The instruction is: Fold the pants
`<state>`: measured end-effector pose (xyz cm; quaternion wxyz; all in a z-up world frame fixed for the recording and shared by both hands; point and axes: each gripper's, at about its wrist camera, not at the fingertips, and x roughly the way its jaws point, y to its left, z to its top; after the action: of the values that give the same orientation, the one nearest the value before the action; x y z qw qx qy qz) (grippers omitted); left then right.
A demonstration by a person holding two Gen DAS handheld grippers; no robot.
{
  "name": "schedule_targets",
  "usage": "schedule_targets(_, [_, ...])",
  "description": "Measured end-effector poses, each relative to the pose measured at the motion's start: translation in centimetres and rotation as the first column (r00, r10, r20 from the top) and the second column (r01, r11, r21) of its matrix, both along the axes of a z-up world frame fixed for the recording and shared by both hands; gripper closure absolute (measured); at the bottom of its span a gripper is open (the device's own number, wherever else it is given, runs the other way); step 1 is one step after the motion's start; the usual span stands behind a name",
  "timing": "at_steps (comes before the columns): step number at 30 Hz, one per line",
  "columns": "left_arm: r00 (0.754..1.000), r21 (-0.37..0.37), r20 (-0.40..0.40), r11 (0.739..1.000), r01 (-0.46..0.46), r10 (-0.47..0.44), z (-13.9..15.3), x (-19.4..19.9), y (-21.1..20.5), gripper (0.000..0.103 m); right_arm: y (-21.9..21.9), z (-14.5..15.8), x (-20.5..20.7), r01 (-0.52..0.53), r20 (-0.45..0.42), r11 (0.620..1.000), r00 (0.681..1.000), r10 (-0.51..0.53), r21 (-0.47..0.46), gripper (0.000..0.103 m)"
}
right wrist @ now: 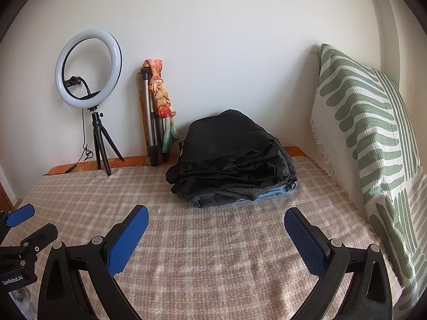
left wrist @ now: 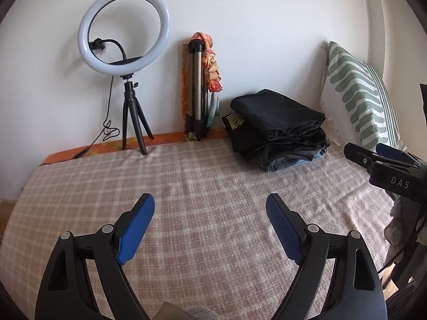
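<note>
Both claws, left (left wrist: 210, 208) and right (right wrist: 216, 220), agape above plaid blanket (right wrist: 213, 253).

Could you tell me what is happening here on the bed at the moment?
A person holds a gripper in each hand over a bed covered with a checked blanket. The left gripper and the right gripper are both open and hold nothing. A stack of folded dark clothes sits near the wall, beside a green patterned pillow. A ring light and a folded tripod stand along the wall. No pants lie spread out in front of the grippers.
</note>
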<state>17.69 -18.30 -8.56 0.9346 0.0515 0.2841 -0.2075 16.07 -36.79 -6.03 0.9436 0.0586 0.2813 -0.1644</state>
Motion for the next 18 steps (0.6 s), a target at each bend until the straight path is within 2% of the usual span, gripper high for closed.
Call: schedule_targets(18, [1.0, -0.006, -0.017, 1.0, 0.012, -0.012, -0.09, 0.03, 0.19, 0.017, 0.22, -0.03, 0.02, -0.004, 0.004, 1.0, 1.0, 0.004, -0.004, 0.0])
